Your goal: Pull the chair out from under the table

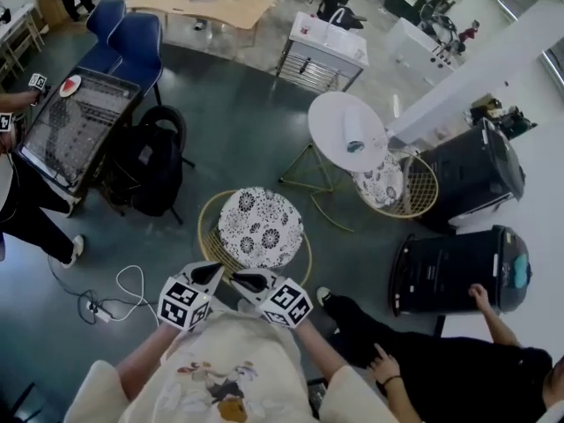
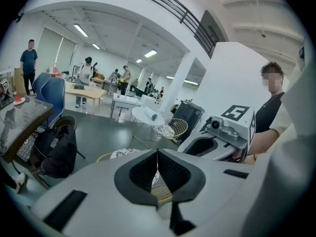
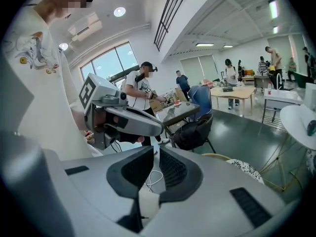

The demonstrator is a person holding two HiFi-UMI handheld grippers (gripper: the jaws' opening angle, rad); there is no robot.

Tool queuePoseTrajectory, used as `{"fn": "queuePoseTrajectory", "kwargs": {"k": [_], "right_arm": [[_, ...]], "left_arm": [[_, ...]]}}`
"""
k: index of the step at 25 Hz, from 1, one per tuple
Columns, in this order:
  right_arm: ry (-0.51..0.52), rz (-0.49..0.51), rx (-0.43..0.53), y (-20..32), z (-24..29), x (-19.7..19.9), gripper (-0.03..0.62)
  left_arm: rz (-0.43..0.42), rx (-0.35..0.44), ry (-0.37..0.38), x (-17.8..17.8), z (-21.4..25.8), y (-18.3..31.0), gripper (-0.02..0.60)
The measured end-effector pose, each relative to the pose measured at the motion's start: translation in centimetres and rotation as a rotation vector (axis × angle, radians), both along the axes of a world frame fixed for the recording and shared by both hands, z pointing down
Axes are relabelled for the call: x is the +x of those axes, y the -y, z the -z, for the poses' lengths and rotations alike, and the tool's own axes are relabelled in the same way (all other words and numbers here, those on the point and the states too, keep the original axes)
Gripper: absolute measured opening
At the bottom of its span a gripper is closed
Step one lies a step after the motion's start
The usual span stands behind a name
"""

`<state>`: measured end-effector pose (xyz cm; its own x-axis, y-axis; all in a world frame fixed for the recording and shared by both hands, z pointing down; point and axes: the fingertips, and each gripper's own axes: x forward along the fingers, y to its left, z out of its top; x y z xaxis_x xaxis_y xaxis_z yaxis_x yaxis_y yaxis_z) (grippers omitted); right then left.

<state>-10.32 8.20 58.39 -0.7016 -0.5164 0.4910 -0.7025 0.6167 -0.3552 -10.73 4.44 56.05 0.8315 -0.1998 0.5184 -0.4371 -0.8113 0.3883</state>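
Observation:
A gold wire chair (image 1: 261, 227) with a flowered cushion stands alone on the floor just ahead of me, apart from the white round table (image 1: 346, 130). A second flowered chair (image 1: 390, 181) sits against that table's near right edge. Both grippers hover side by side just short of the near chair. My left gripper (image 1: 214, 272) has its pads meeting at the tips and holds nothing. My right gripper (image 1: 240, 279) keeps a narrow gap between its pads, also with nothing in it. In the left gripper view the near chair's cushion (image 2: 121, 153) shows beyond the jaws.
A black backpack (image 1: 150, 166) rests by a dark mesh-topped table (image 1: 75, 122) at the left. Two black bins (image 1: 458, 271) stand at the right. A person (image 1: 423, 351) sits low at the right. A white cable (image 1: 115, 293) lies on the floor at the left.

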Motion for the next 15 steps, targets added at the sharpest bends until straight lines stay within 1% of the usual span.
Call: {"fn": "queuePoseTrajectory", "kwargs": {"k": [2, 5, 8, 12, 15], "right_arm": [[0.004, -0.029, 0.016, -2.3, 0.6, 2.0, 0.041], [-0.004, -0.063, 0.069, -4.3, 1.6, 4.6, 0.041], [0.002, -0.124, 0.130, -4.7, 3.3, 7.3, 0.035], [0.051, -0.234, 0.217, -5.3, 6.5, 11.1, 0.035], [0.071, -0.294, 0.267, -6.5, 8.1, 13.6, 0.035]], "left_arm": [[-0.015, 0.021, -0.015, 2.6, 0.9, -2.0, 0.009], [-0.020, 0.047, -0.022, 5.9, 1.7, -4.5, 0.009], [-0.010, 0.066, -0.040, 8.3, 2.8, -5.9, 0.009], [-0.002, 0.095, -0.058, 10.9, 4.4, -7.2, 0.009], [-0.003, 0.117, -0.075, 13.0, 5.3, -7.9, 0.009]]}}
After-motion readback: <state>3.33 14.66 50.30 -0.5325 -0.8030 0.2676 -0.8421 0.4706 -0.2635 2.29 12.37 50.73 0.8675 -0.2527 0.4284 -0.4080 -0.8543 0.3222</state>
